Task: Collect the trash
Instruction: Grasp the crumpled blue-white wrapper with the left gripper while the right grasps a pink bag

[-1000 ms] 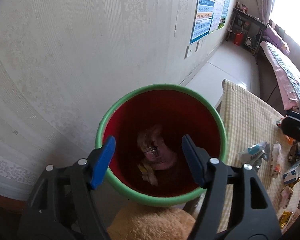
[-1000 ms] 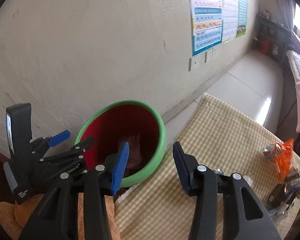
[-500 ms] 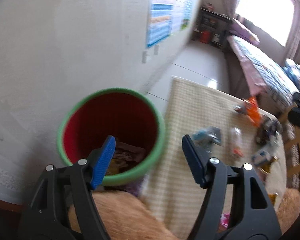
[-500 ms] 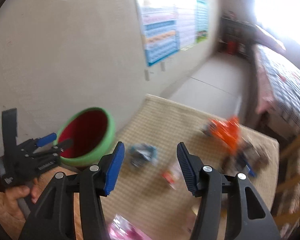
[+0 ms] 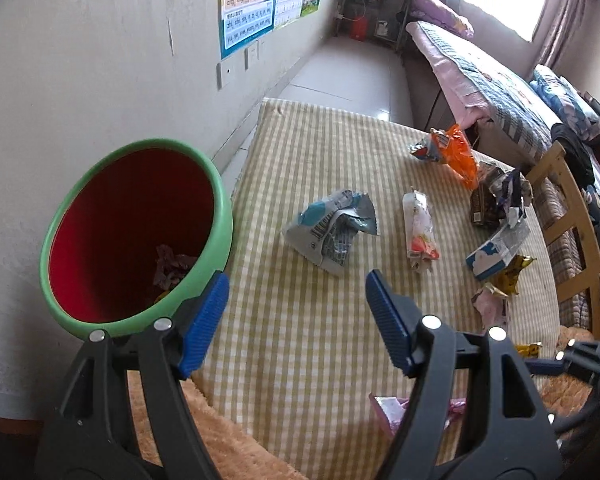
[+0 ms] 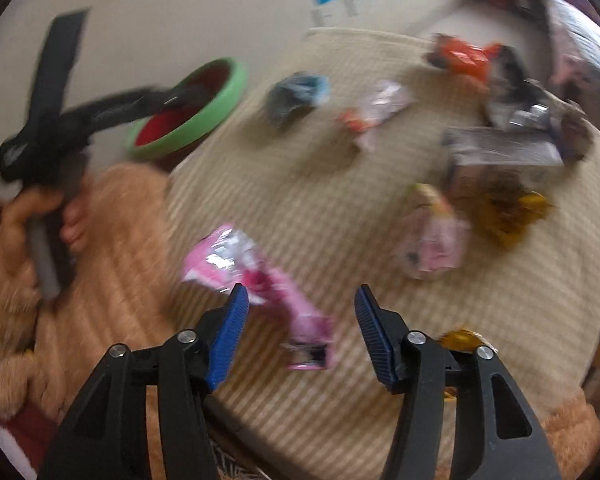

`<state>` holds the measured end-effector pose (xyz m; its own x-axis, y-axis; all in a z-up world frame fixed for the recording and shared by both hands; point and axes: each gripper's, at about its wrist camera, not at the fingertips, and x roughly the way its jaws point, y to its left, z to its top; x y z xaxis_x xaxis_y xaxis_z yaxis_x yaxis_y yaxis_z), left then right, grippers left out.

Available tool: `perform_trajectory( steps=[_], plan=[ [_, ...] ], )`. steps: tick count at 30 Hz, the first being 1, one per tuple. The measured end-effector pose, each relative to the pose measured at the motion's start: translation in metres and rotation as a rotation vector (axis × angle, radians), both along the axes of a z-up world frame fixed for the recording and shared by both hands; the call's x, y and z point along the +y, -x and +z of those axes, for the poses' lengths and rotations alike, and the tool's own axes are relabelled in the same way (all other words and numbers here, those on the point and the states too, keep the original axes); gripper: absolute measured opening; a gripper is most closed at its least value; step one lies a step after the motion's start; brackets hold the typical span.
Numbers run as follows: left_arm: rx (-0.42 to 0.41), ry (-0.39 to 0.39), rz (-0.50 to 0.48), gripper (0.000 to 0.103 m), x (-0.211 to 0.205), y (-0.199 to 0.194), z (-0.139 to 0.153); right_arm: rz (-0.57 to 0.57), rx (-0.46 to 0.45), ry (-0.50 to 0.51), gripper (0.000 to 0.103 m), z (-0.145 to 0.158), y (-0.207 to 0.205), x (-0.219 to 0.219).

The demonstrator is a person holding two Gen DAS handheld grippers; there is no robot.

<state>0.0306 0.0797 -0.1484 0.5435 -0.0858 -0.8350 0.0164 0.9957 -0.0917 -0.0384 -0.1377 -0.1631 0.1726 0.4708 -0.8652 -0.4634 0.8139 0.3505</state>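
Now left gripper (image 5: 296,312) spread, empty, over checked cloth (image 5: 300,360) beside green-rimmed bin (image 5: 220,216); crumpled wrappers inside bin; right gripper (image 6: 298,328) jaws opening, nothing clamped, above pink wrapper (image 6: 256,280); blue-white wrapper (image 5: 332,228) and other litter scattered on cloth.

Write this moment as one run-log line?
phase: reaching for trash | left gripper: open, empty | right gripper: opening over pink wrapper | bin: holds wrappers

A table covered by a yellow-and-white checked cloth (image 5: 308,320) bears scattered litter. On it lie a crumpled blue-and-silver foil wrapper (image 5: 332,232), a long white snack packet (image 5: 419,230), an orange plastic bag (image 5: 456,152), a blue-and-white carton (image 5: 496,250), a gold foil wrapper (image 5: 510,276) and a pink foil wrapper (image 6: 256,280).
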Motion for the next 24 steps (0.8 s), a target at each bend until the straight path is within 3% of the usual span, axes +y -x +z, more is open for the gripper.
perform_trajectory(
  steps=[1,4,6,8,11,15,19,24],
  plan=[
    [0.0,-0.002,0.002,0.068,0.0,-0.001,0.0,0.021,-0.004,-0.01,0.063,0.0,0.0,0.004],
    [0.005,-0.019,-0.001,0.068,-0.002,0.0,-0.003,0.091,-0.001,0.014,0.064,-0.011,0.005,0.021],
    [0.005,-0.031,-0.002,0.068,-0.003,0.0,-0.005,0.131,0.024,0.092,0.05,-0.028,0.005,0.031],
    [0.004,-0.051,0.004,0.068,-0.003,-0.001,-0.008,0.137,0.064,0.119,0.02,-0.041,0.006,0.037],
    [0.016,-0.044,0.008,0.068,0.001,-0.006,-0.012,0.095,0.068,0.078,0.005,-0.041,0.006,0.033],
    [0.026,-0.064,-0.039,0.064,-0.009,-0.026,-0.021,-0.056,0.007,0.029,0.005,-0.027,-0.006,0.012],
    [0.024,-0.09,-0.103,0.062,-0.026,-0.056,-0.034,-0.238,0.006,-0.028,0.005,-0.023,-0.018,-0.015],
    [0.06,-0.137,-0.191,0.062,-0.043,-0.082,-0.061,-0.311,-0.009,-0.041,0.005,-0.016,-0.018,-0.032]
  ],
)
